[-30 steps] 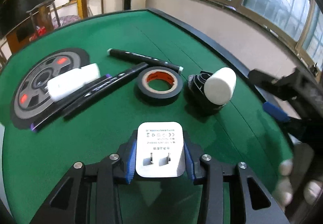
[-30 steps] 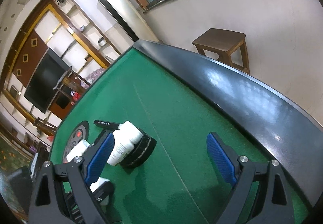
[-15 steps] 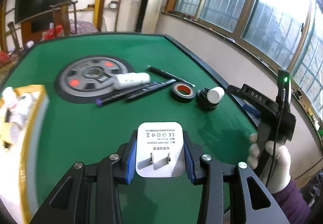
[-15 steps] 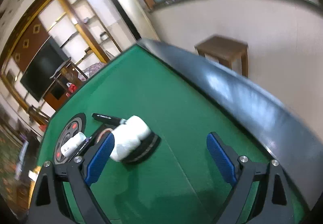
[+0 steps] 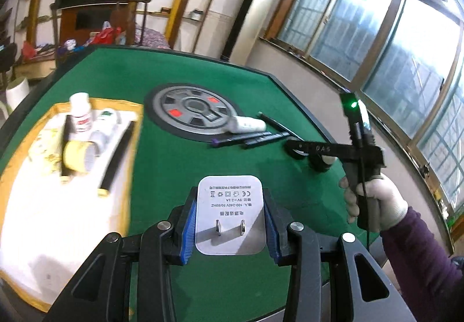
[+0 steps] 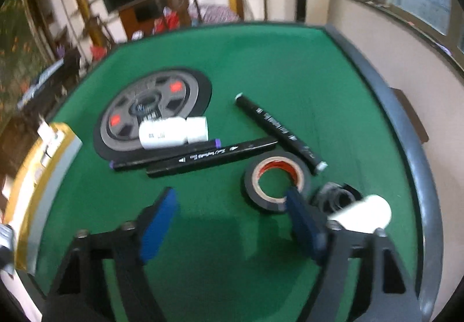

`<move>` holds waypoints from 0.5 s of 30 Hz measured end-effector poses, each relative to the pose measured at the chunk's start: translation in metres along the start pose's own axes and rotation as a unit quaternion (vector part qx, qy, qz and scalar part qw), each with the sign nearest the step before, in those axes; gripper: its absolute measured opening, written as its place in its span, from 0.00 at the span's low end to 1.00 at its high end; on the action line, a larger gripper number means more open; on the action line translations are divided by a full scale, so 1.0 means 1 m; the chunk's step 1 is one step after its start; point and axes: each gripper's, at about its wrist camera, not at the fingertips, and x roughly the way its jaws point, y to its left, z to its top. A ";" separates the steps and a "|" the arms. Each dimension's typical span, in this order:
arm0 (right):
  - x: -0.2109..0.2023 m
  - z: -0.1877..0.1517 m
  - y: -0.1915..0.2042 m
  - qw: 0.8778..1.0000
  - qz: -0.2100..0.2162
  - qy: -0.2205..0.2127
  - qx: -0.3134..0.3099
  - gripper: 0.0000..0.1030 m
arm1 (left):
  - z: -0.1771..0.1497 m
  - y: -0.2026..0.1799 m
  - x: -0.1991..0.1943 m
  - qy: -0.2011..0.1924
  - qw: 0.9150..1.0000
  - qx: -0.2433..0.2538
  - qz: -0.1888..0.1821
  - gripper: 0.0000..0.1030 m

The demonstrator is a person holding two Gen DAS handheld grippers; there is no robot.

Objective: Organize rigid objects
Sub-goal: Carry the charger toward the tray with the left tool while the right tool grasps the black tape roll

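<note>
both grippers have swung since a second ago: the left one now looks across toward the tray, and the right one has rolled round to face the loose things on the green bench (image 6: 290, 67). left gripper (image 5: 229, 223) is pinching a white charger (image 5: 230, 206) by its 2 sides, prongs facing the camera, held above the bench just right of the tray (image 5: 17, 177). right gripper (image 6: 232, 212) has its jaws closing with only bare green cloth between them; its right blue pad (image 6: 301, 214) overlaps the near edge of the black tape roll (image 6: 277, 181) in the picture, and whether they touch cannot be told. just right of the tape, a white bottle (image 6: 365, 213) lies on a black coil (image 6: 339, 196). beyond the tape lie 3 black markers (image 6: 211, 156), 2 side by side and 1 apart at an angle, and another white bottle (image 6: 174, 133) rests on the edge of the round grey disc (image 6: 150, 110). in the left view the tray holds a white bottle, a yellow tape roll (image 5: 76, 155) and dark sticks. a gloved hand (image 5: 377, 200) with a purple sleeve grips the right gripper's handle.
</note>
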 end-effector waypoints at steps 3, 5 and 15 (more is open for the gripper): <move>0.016 0.008 0.004 0.999 -0.029 0.012 -0.026 0.64 | 0.001 0.012 -0.005 -0.007 1.000 -0.005 0.007 0.41; 0.025 0.009 0.002 0.998 -0.040 0.022 -0.034 0.64 | 0.002 0.019 -0.007 -0.010 1.000 -0.010 0.009 0.41; 0.047 0.012 -0.010 0.998 -0.031 0.048 -0.035 0.14 | 0.001 0.043 -0.010 -0.011 0.999 -0.027 0.017 0.41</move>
